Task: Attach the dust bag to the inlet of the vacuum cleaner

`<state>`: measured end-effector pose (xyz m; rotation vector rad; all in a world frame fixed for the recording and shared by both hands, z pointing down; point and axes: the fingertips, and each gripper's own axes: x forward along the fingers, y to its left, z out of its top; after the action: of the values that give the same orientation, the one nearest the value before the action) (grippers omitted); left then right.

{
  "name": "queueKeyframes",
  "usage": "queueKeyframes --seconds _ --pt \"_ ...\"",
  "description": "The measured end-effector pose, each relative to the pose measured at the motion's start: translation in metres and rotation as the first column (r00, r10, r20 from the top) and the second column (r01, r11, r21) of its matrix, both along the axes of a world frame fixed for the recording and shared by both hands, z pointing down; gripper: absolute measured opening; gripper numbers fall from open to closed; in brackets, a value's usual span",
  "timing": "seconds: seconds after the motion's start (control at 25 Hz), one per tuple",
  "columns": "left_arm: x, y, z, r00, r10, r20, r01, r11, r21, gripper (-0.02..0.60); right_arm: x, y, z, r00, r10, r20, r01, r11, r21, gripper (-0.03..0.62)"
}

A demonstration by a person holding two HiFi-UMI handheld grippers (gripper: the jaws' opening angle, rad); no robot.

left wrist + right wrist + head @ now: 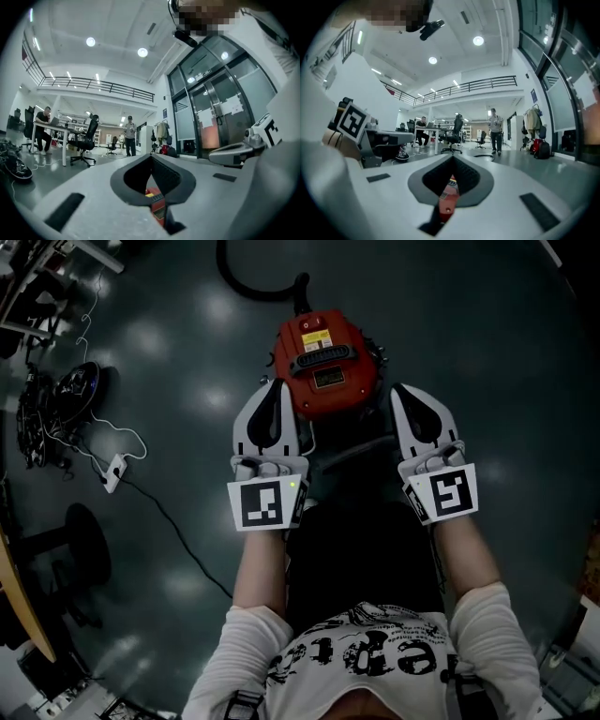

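Left gripper and right gripper, jaws together and empty, flank the red vacuum cleaner at twelve o'clock, seemingly idle.

White long-sleeved shirt, black lettering; pale grey left claw and right claw

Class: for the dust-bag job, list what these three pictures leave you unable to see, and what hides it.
- Dust bag: in no view.
- Vacuum cleaner inlet: not visible in the head view; left gripper and right gripper overlap its near corners.
- Both gripper views: shut jaws leave only a red sliver of it.
- Black hose: cut off by head view's top edge.
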<state>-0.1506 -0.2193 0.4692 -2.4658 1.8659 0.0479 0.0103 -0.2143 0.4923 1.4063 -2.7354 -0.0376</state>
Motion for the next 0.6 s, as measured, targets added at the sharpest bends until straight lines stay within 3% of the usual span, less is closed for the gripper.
queueKeyframes --seconds 0.08,0.24,0.4,0.52,0.6 --pt "0.004 0.0 -0.047 1.0 0.009 -0.015 -0.009 1.0 -0.03 0.003 -0.003 0.0 -0.048 1.0 -0.008 0.012 0.008 1.0 -0.02 0.002" --pt "-0.002 0.014 -0.156 0.995 -0.046 -0.093 0.038 0.995 -0.087 0.003 -0.006 0.003 -0.167 0.999 -0.026 0.044 0.026 1.0 -0.001 0.002" --pt "0.013 0.035 -0.262 0.999 -0.012 -0.052 0.007 0.995 -0.1 0.003 -0.002 0.009 -0.287 0.997 -0.051 0.058 0.051 0.999 0.005 0.002" --pt "0.025 0.057 -0.337 0.999 -0.002 -0.046 -0.003 0.994 -0.113 0.003 0.017 0.02 -0.37 0.999 0.003 0.039 -0.004 1.0 0.0 0.002" --pt "0.031 0.07 -0.379 0.998 -0.007 -0.065 -0.001 0.993 -0.119 0.003 0.031 0.03 -0.414 0.999 0.048 -0.016 -0.048 0.998 0.043 0.002"
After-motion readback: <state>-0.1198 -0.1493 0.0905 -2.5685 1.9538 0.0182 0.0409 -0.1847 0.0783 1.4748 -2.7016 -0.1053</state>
